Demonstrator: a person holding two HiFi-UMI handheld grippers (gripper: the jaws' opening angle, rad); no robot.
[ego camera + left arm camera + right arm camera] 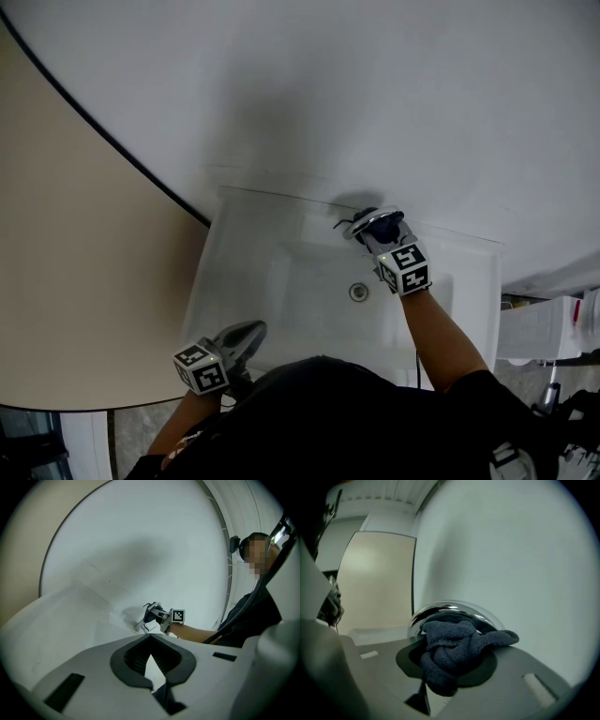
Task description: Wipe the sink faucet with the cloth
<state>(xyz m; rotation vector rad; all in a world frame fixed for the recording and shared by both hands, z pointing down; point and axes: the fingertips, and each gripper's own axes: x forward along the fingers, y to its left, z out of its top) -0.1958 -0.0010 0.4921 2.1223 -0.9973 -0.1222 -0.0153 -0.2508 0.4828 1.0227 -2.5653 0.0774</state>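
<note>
The white sink [244, 272] has a chrome faucet [373, 221] at its back edge. My right gripper [377, 234] is at the faucet, shut on a bunched dark blue-grey cloth [452, 651]. In the right gripper view, the cloth fills the jaws of the right gripper [450, 663] and lies against the faucet's curved chrome top [450, 609]. My left gripper [246, 336] hovers over the sink's near left corner, shut and holding nothing. From the left gripper view, its closed jaws [151, 654] point across the basin at the faucet [139, 626] and the right gripper [157, 614].
The drain [359, 292] sits mid-basin, below the faucet. Behind the sink rises a large pale round panel with a dark rim [103, 141], with a beige wall [75, 281] to its left. White boxes [539, 328] stand right of the sink.
</note>
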